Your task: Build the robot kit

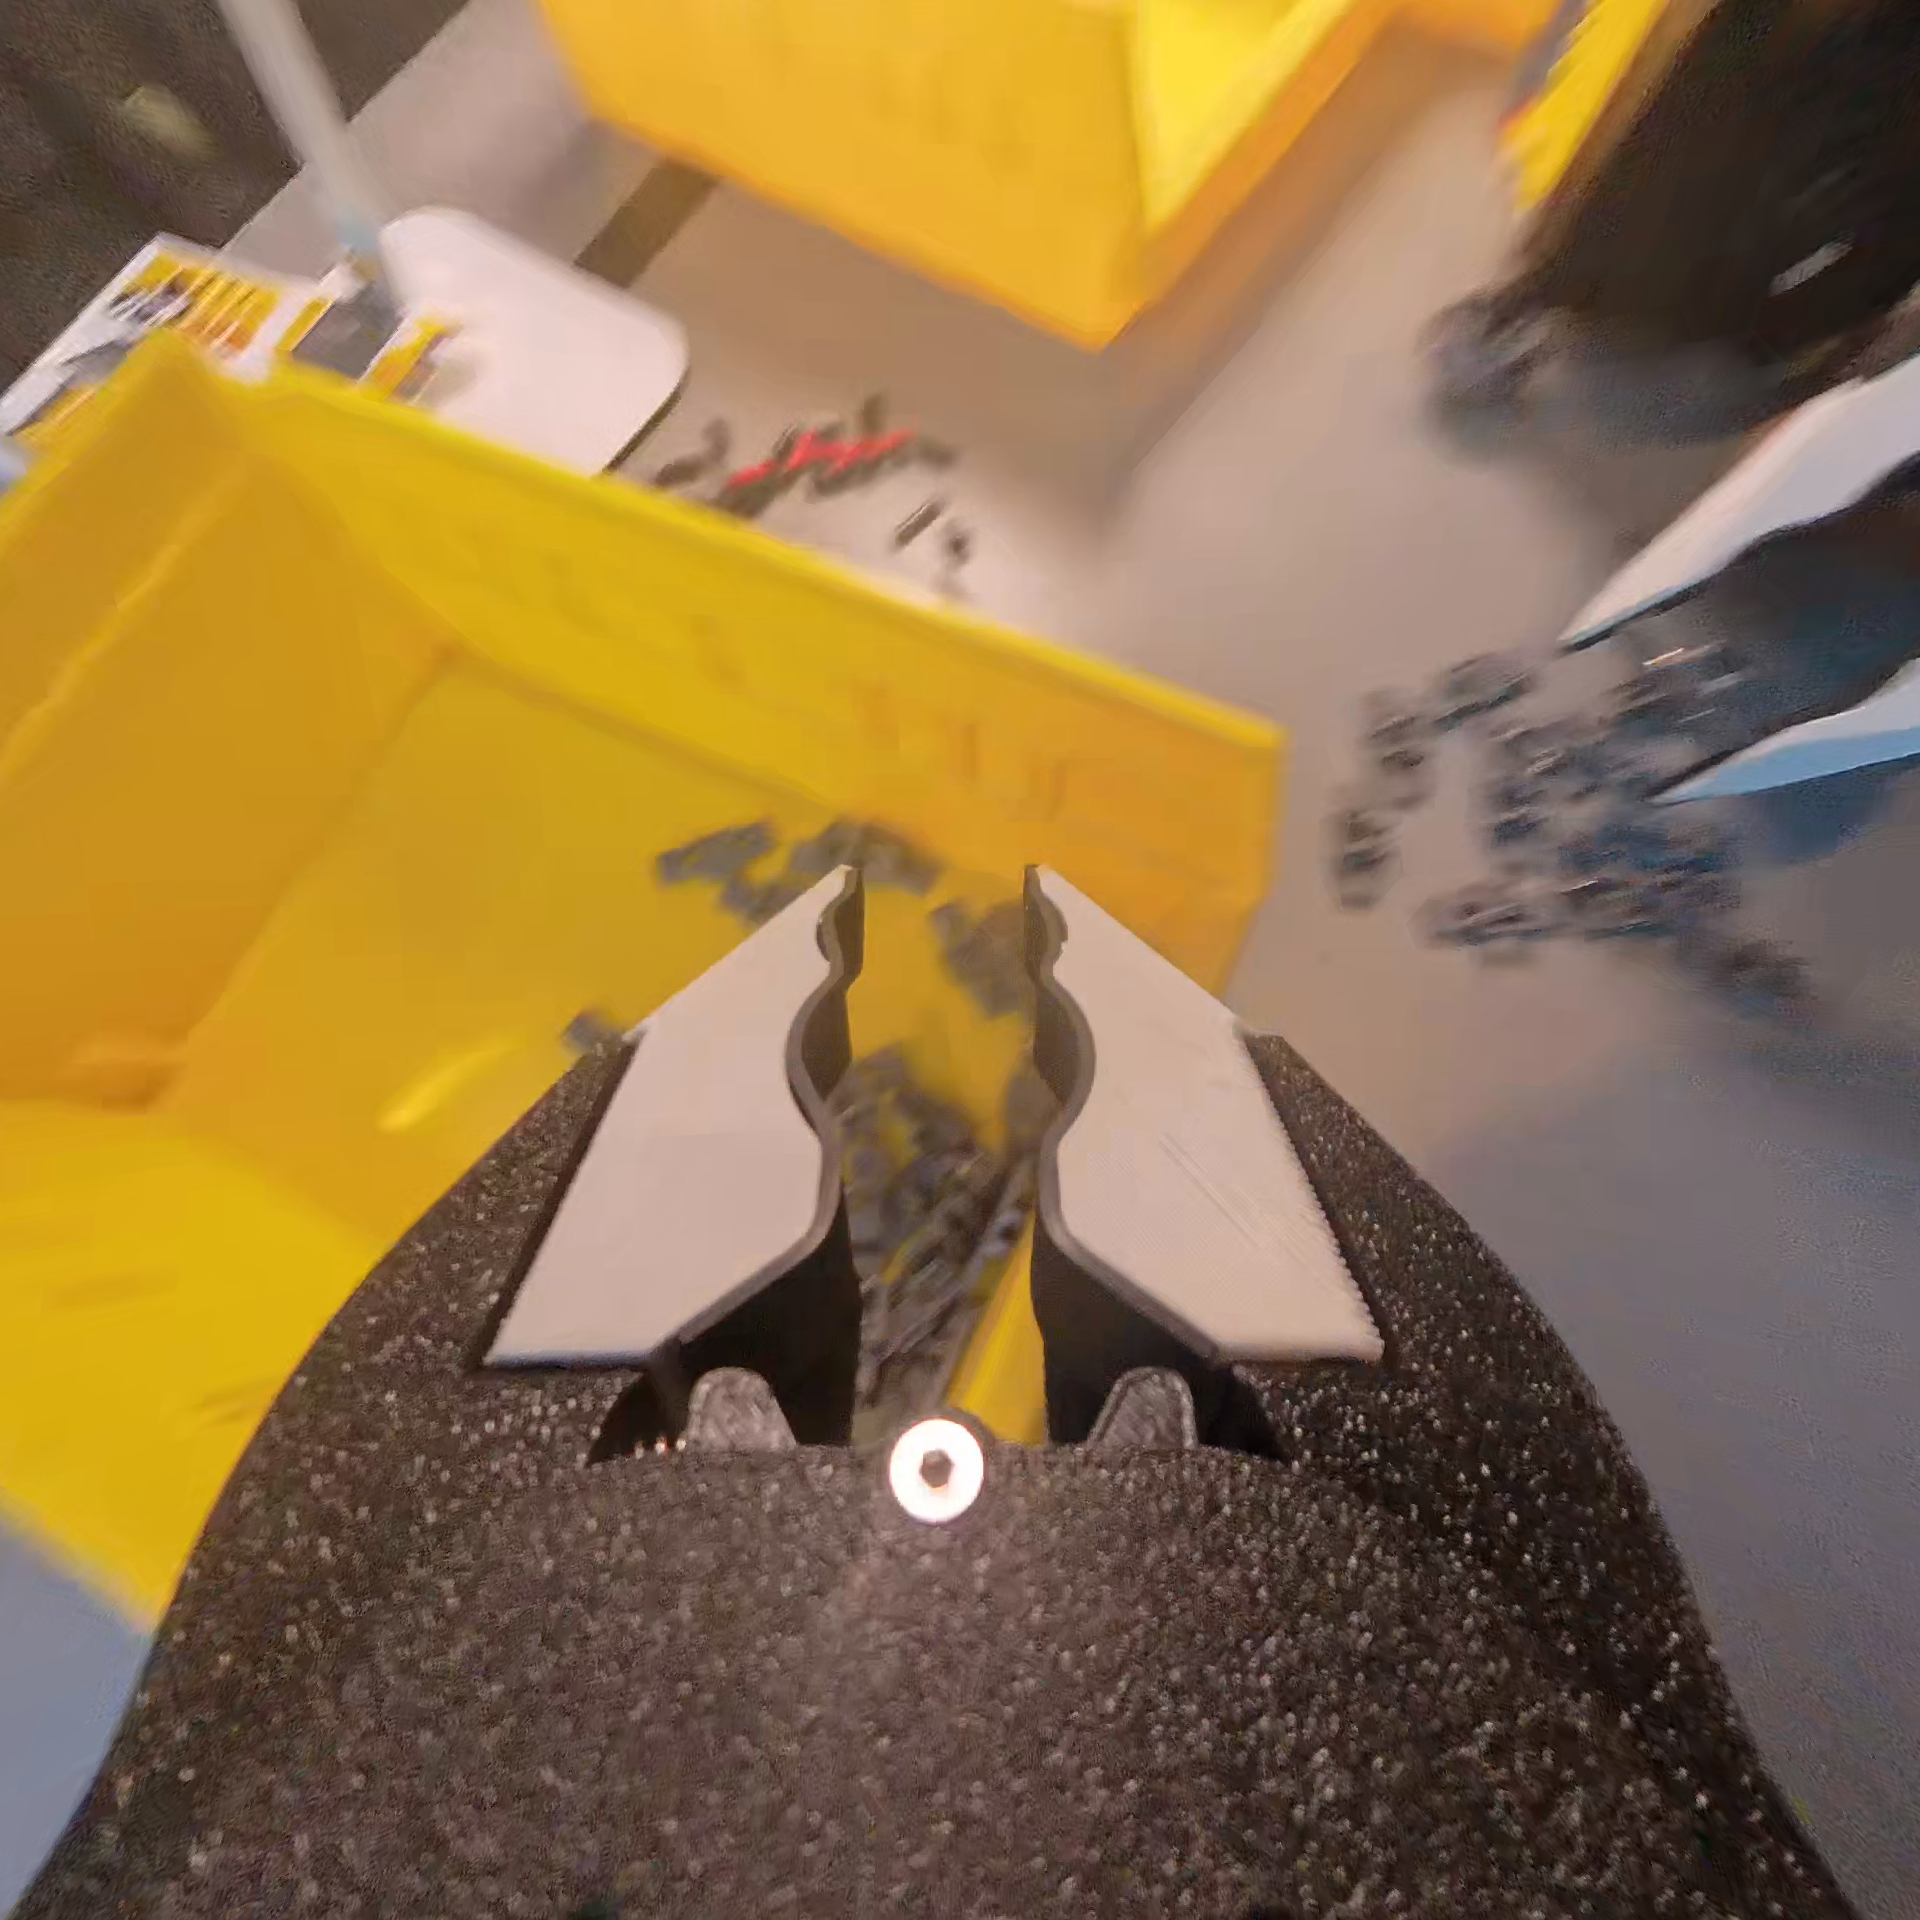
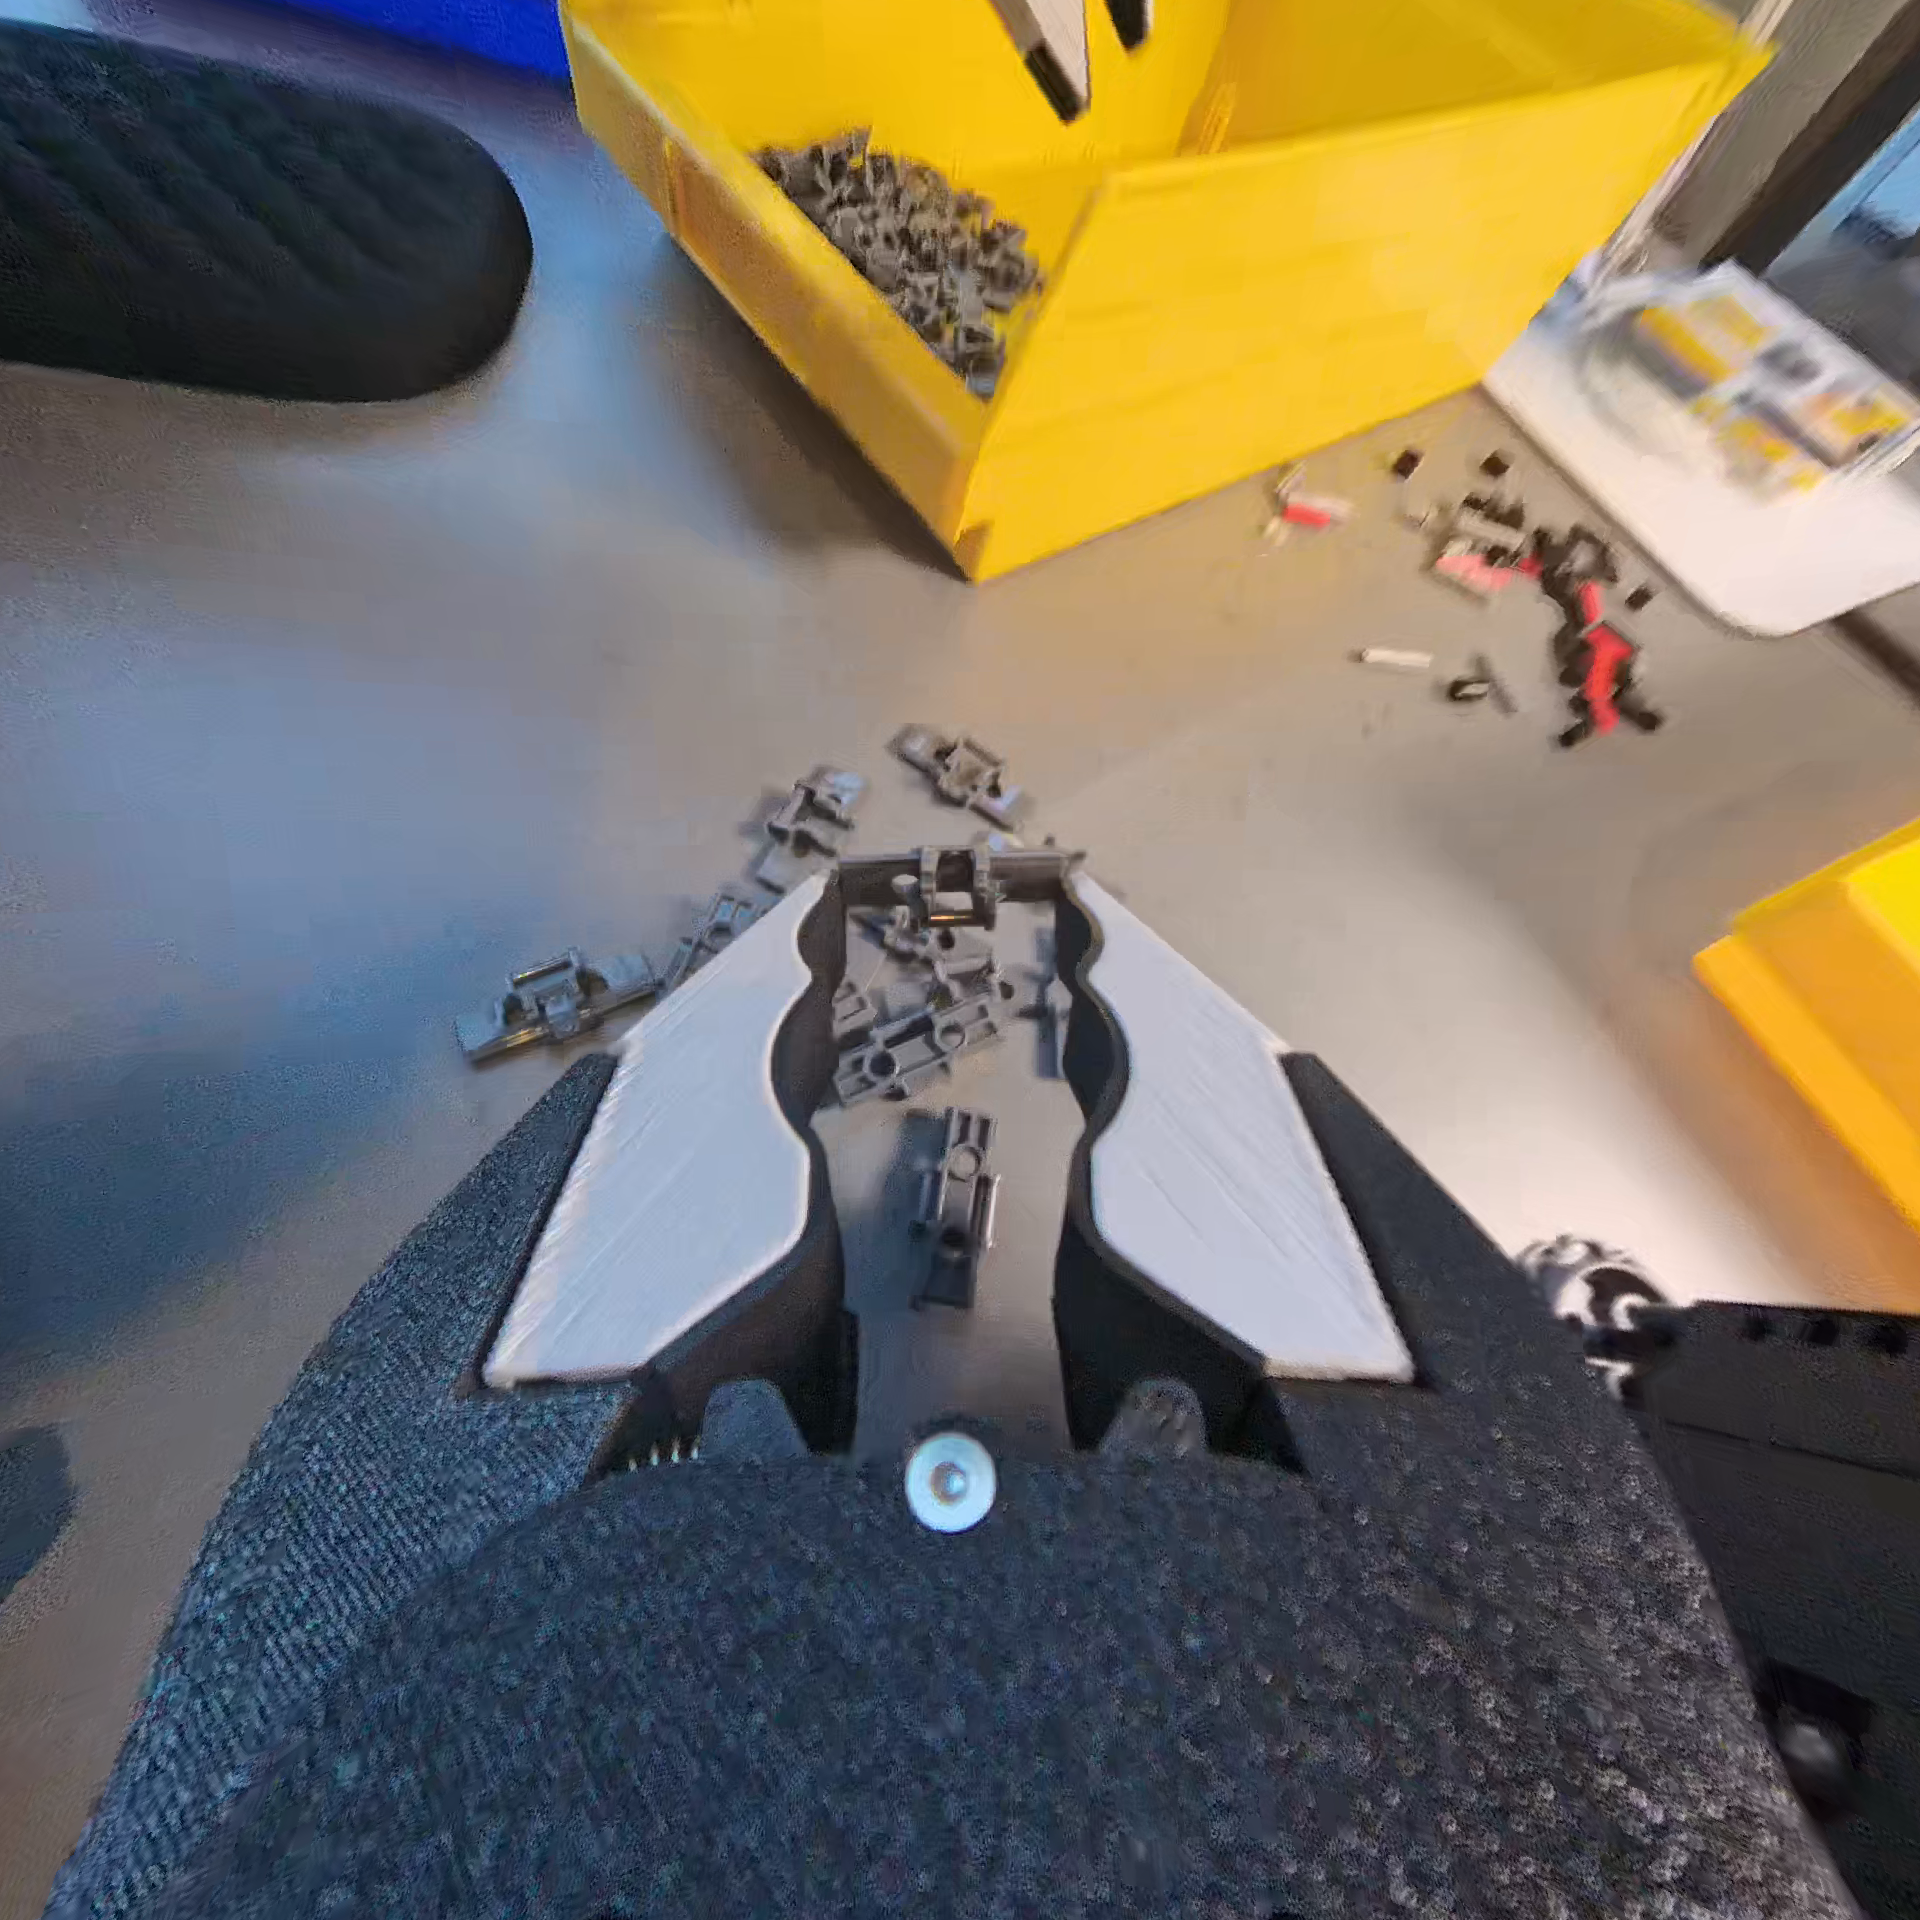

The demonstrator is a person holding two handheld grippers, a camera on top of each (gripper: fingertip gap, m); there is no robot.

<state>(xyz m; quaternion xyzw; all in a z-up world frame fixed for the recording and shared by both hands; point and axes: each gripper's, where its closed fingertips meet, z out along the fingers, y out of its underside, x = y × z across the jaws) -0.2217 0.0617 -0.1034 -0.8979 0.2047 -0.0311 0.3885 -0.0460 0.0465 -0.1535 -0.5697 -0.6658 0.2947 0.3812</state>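
My left gripper [image 1: 942,883] hangs over an open yellow bin [image 1: 312,727] with small grey plastic parts [image 1: 914,1122] on its floor. Its jaws stand apart with nothing between the pads. This view is blurred. My right gripper [image 2: 951,878] is low over the grey table, shut on a grey plastic clip part [image 2: 951,871] that spans between its two fingertips. Several like grey parts [image 2: 561,1003] lie loose on the table around and under it. The left gripper's fingertips [image 2: 1060,42] show at the top of the right wrist view, above the yellow bin [image 2: 1195,364], which holds a heap of grey parts [image 2: 914,239].
Small red and black pieces [image 2: 1579,623] lie scattered at the right. A printed booklet on a white tray [image 2: 1745,416] is beyond them. Another yellow bin [image 2: 1839,1018] stands at the right edge. A black padded cushion [image 2: 208,208] is at the far left. My hands' fingertips stand some 20 cm from each other.
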